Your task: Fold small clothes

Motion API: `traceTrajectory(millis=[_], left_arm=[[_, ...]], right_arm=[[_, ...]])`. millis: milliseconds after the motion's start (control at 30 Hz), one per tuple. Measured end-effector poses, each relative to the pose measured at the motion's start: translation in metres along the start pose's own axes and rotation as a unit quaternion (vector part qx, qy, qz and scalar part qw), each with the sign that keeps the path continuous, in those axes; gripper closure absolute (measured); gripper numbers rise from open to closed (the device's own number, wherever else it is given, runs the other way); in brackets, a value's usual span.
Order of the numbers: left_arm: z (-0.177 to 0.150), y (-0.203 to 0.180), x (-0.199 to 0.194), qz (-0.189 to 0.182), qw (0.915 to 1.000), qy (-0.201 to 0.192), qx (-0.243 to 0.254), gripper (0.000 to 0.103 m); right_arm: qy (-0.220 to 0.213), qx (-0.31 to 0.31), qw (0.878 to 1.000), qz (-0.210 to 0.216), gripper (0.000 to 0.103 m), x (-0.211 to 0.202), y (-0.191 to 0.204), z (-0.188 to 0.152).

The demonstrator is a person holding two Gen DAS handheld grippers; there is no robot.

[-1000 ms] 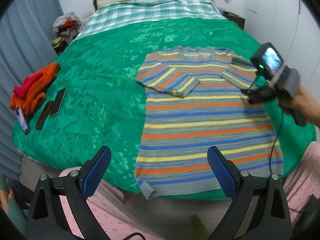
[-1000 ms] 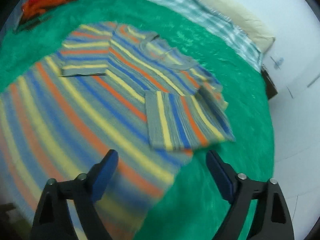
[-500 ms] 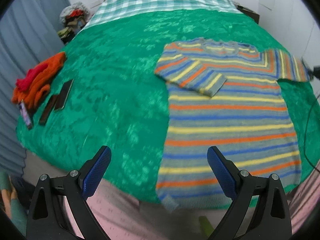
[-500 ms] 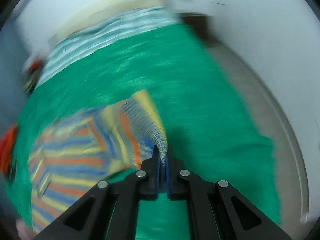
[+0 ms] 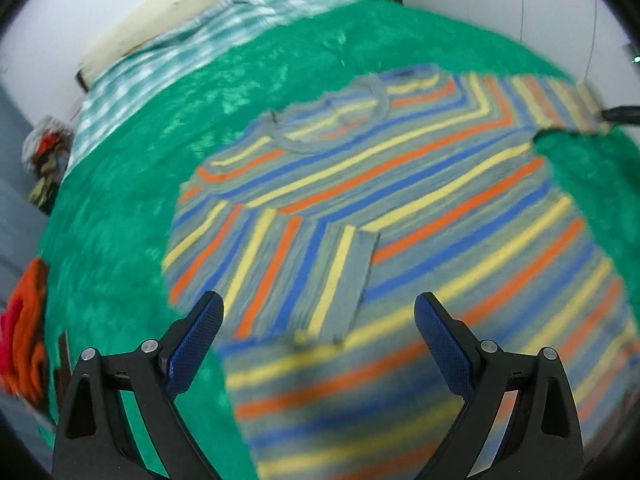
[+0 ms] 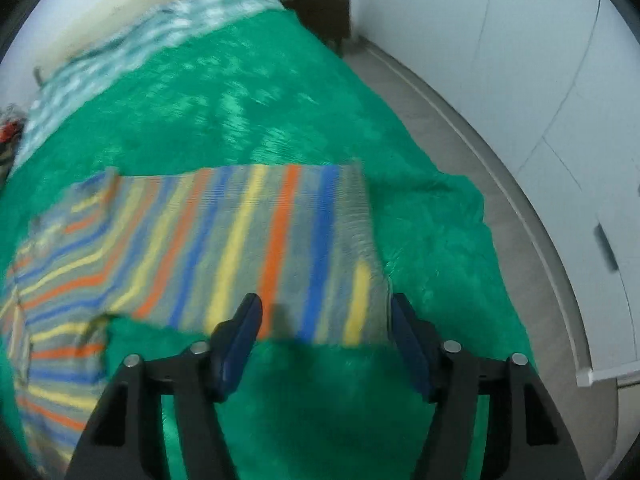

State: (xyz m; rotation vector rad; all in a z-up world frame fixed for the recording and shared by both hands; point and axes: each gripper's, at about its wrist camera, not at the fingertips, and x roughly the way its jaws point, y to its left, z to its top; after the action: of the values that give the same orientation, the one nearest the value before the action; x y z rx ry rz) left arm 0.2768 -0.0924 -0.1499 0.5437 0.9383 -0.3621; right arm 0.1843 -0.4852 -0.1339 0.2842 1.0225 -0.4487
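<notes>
grey striped sweater (image 5: 400, 200) banded in yellow, orange and blue. plain bright green bedspread (image 5: 120, 208) with a paler sheen. green-and-white checked sheet (image 5: 168, 56) beyond, cream pillow (image 5: 192, 4) behind. orange and red clothes (image 5: 24, 328) at the edge. black left gripper (image 5: 319, 338) and right gripper (image 6: 325, 342) with blue pads (image 5: 196, 344). white wall (image 6: 500, 60).

A green bedspread (image 5: 120, 208) is covering the bed I am looking over, with a checked sheet (image 5: 168, 64) lying beyond it. Orange clothes (image 5: 24, 344) are sitting at its left edge.
</notes>
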Motion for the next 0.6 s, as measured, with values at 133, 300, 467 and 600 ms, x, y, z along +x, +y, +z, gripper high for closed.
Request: traceTrajectory(millis=[133, 300, 467, 600], left_arm=[[0.002, -0.010, 0.062, -0.013, 0.9968, 0.072, 0.032, 0.060], [-0.005, 0.064, 0.034, -0.034, 0.9938, 0.032, -0.101, 0.100], [-0.063, 0.224, 0.009, 0.081, 0.9433, 0.020, -0.321, 0.101], [-0.109, 0.292, 0.026, 0.164, 0.8999, 0.063, -0.399, 0.102]], right_arm=[[-0.023, -0.036, 0.998, 0.038, 0.038, -0.045, 0.022, -0.033], [-0.059, -0.071, 0.994, 0.059, 0.038, -0.088, 0.042, -0.067], [-0.070, -0.070, 0.993, 0.057, 0.038, -0.109, 0.045, -0.103], [-0.060, -0.051, 0.995, 0.067, 0.038, -0.103, 0.053, -0.110]])
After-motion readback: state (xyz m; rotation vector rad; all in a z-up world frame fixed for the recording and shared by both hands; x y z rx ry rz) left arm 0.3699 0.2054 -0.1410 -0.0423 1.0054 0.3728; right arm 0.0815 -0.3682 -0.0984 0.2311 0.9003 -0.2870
